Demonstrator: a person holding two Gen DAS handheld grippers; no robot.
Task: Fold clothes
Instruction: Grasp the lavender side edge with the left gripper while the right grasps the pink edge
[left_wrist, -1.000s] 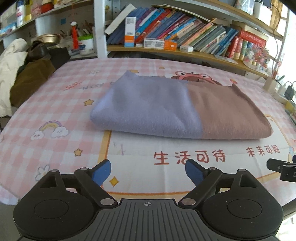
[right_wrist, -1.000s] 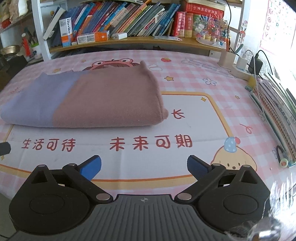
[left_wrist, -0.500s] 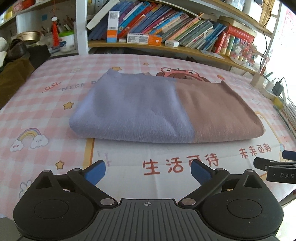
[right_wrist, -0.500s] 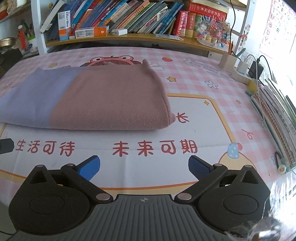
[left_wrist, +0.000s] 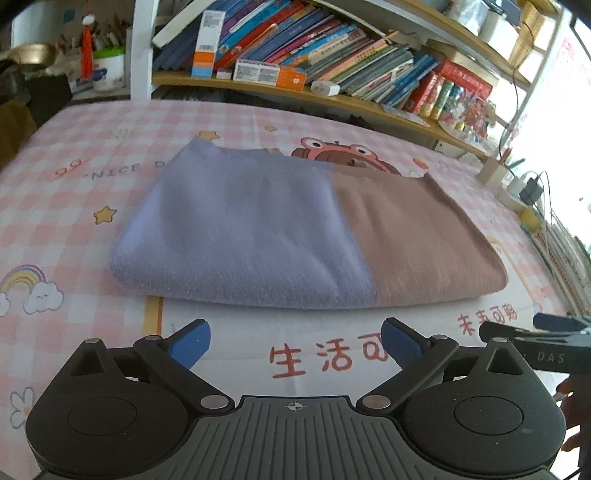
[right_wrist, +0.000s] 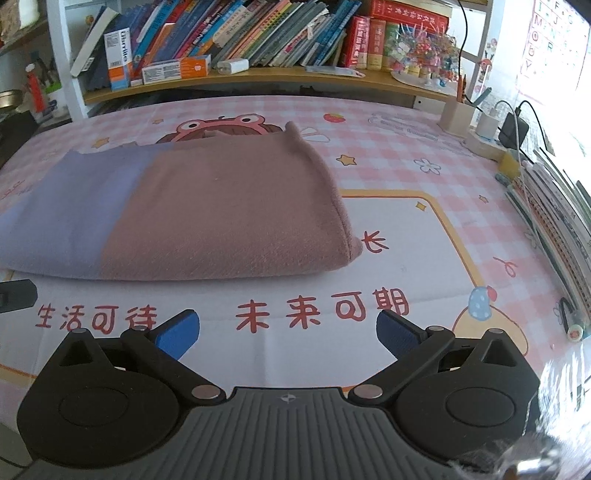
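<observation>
A folded garment (left_wrist: 295, 236), lilac on its left half and dusty pink on its right, lies flat on the pink checked table mat (left_wrist: 74, 206). It also shows in the right wrist view (right_wrist: 192, 218). My left gripper (left_wrist: 295, 341) is open and empty, just short of the garment's near folded edge. My right gripper (right_wrist: 288, 334) is open and empty, a little in front of the pink half's near edge. The right gripper's tip shows at the right edge of the left wrist view (left_wrist: 535, 332).
A wooden shelf of books (left_wrist: 332, 48) runs along the back of the table. A power strip with plugs and cables (right_wrist: 495, 136) and stacked books (right_wrist: 554, 221) lie along the right edge. Dark clothes (left_wrist: 14, 122) sit at the far left.
Both grippers have moved forward toward the garment's near edge, and the left one has swung to the right. Both stay open. The garment has not moved.
</observation>
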